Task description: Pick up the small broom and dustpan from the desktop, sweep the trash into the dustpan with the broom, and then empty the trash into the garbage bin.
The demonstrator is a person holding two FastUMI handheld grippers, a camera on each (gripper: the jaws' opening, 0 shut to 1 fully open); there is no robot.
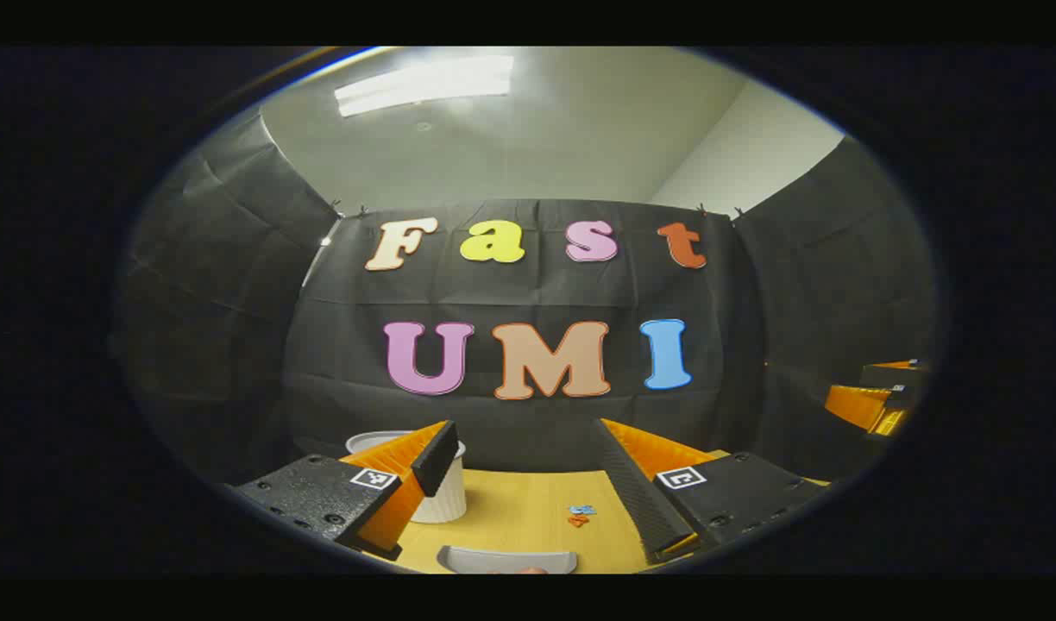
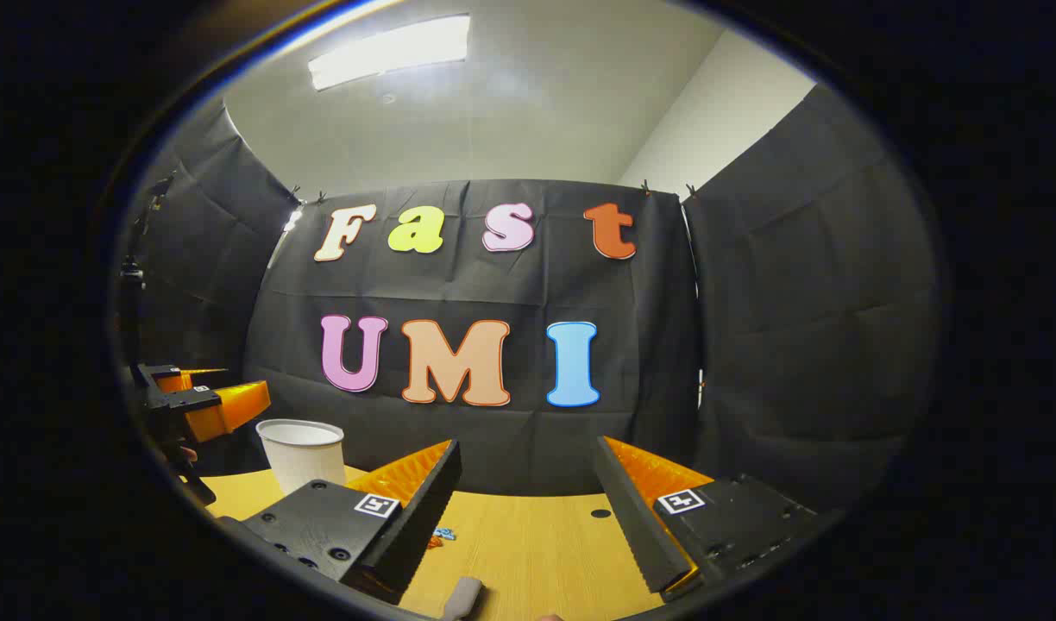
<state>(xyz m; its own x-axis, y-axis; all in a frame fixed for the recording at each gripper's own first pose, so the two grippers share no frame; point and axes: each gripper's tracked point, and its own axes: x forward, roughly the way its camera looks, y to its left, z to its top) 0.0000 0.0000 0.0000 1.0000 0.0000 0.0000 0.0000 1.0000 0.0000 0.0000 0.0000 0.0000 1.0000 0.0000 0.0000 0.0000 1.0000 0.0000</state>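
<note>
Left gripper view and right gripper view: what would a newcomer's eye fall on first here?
Probably the open left gripper low in the left gripper view, above the yellow wooden desktop. Next, the white ribbed garbage bin standing behind its left finger, and the small blue and orange trash scraps between the fingers. In the right gripper view, the open right gripper hangs over the same desktop.

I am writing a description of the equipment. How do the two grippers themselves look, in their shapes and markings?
Each gripper, left gripper and right gripper, has black textured blocks with screw holes, each carrying a small square black-and-white marker. From these run two long wedge-shaped fingers with ribbed inner faces and orange ridged backing. No cables are visible.
</note>
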